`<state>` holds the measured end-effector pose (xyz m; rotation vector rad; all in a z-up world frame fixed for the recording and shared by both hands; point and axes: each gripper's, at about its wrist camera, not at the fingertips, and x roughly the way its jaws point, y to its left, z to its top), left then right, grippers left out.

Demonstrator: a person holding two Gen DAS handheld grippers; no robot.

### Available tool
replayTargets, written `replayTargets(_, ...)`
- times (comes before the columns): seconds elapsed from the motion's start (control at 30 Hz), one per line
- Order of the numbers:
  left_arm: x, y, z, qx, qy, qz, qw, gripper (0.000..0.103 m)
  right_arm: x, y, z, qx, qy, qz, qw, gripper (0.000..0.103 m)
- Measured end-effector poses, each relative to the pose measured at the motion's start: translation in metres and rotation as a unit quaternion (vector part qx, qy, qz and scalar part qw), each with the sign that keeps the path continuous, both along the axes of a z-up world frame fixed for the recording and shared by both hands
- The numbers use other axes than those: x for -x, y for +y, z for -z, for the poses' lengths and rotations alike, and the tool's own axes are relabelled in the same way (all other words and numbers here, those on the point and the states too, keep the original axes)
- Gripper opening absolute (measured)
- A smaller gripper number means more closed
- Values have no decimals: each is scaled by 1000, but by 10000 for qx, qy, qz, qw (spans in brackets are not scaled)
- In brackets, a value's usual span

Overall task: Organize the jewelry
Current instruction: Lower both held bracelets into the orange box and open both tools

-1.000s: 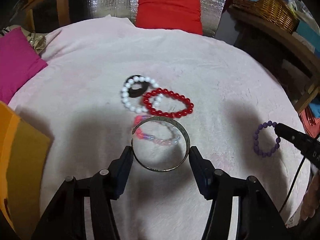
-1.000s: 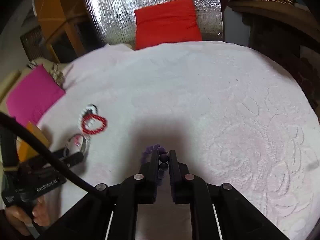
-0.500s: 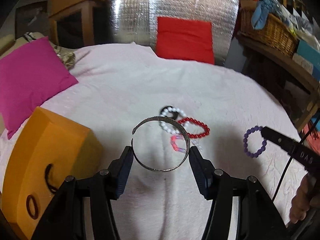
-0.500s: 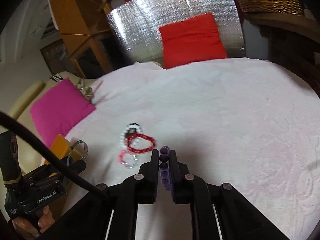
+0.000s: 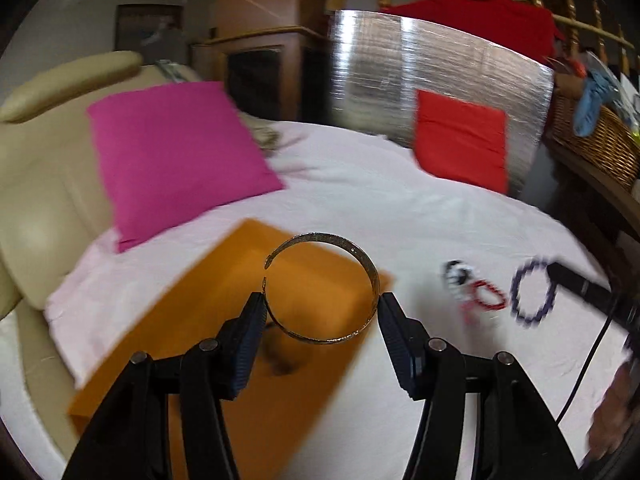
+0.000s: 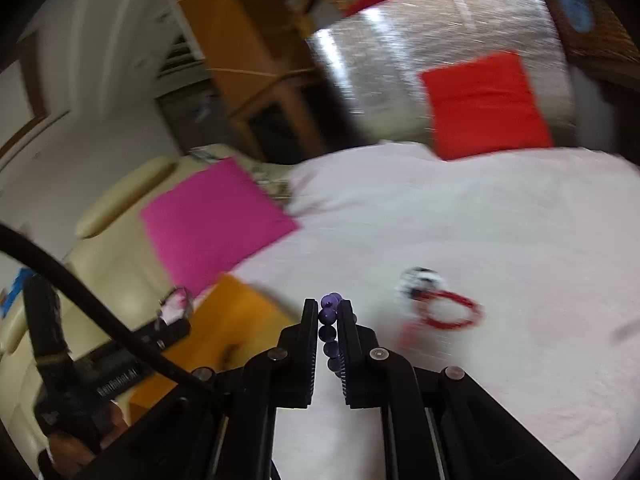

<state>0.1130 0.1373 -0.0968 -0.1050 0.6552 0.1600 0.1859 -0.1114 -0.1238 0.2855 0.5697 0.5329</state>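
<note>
Left gripper (image 5: pixel 320 306) has its jaws about halfway apart, clamped on a gold cuff bangle (image 5: pixel 322 288) held up over the orange box (image 5: pixel 192 320) at the bed's left edge. Right gripper (image 6: pixel 328 312) is pinched nearly closed on a purple bead bracelet (image 6: pixel 329 322). Farther out, red bead bracelet (image 6: pixel 450 314) and a black-and-white one (image 6: pixel 420 280) lie on the pink bedspread (image 6: pixel 480 220).

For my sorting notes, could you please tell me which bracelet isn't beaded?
The metal cuff bracelet in the left hand-held gripper: one plain open band, no beads.
</note>
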Motion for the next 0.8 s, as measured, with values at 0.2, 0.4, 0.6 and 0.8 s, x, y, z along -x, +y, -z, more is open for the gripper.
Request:
replayTargets(0.2,37,70,25,-39,400,-587,9975,59,-6,83,-18,-34,212,-822,9964,11)
replayTargets(0.4,57,90,53,227,804,-526,9951,59,-16,164,-1,111,768,-1456,9863,11)
replayTargets(0.6,59,104,81,523,1197,-633,9894,59,-30,225,31,434,1318,-1814,9736,11)
replayTargets(0.8,54,107,106,684,1638,-660,9819,59,-42,266,59,771,1546,-1855,9673,11)
